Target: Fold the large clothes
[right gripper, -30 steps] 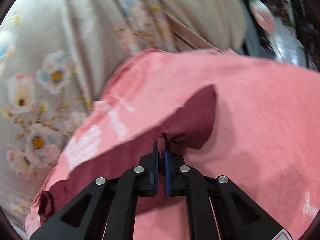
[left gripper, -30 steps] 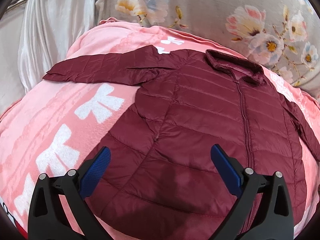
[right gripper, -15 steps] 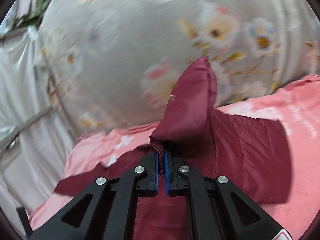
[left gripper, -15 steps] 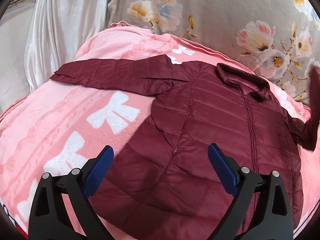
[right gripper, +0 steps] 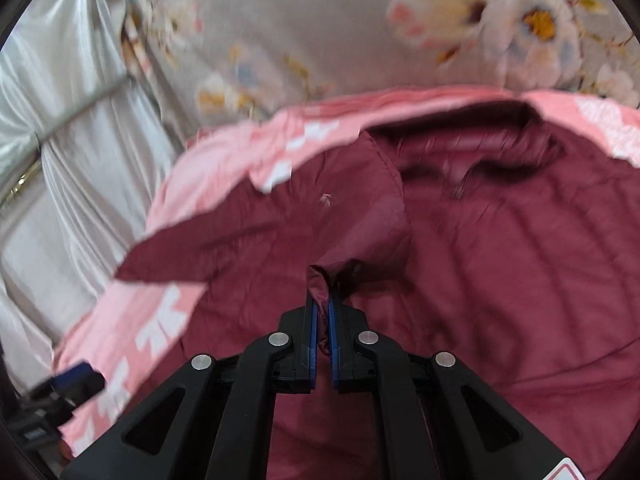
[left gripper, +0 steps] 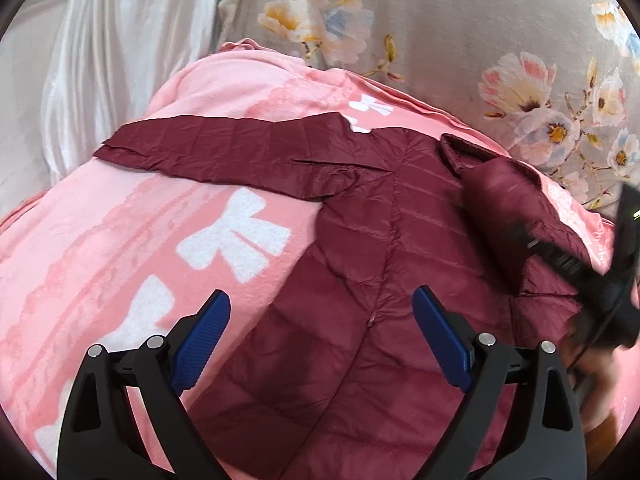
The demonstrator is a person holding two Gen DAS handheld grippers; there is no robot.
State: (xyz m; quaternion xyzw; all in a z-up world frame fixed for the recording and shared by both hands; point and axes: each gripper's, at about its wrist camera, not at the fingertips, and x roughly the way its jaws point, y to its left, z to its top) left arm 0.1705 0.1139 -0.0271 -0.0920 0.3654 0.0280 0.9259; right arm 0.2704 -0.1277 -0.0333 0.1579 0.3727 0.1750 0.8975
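Observation:
A dark red quilted jacket (left gripper: 360, 280) lies front up on a pink blanket (left gripper: 120, 240), its left sleeve (left gripper: 224, 152) stretched out flat toward the left. My left gripper (left gripper: 320, 320) hangs open above the jacket's lower body, nothing between its blue pads. My right gripper (right gripper: 323, 312) is shut on the cuff of the jacket's right sleeve (right gripper: 360, 208), which is lifted and carried over the jacket's chest (right gripper: 520, 260). In the left wrist view that raised sleeve (left gripper: 504, 188) and the blurred right gripper (left gripper: 592, 272) come in from the right edge.
The pink blanket with white bow prints covers a bed. Behind it hangs a grey flowered fabric (left gripper: 440, 20), and a pale satin curtain (left gripper: 100, 40) with a metal rail (right gripper: 80, 108) stands at the left. The left gripper's blue pad (right gripper: 76, 376) shows at the lower left of the right wrist view.
My right gripper has swung the right sleeve up off the blanket and across over the jacket's chest, turning to face the jacket. The left gripper has drifted slightly and stays open.

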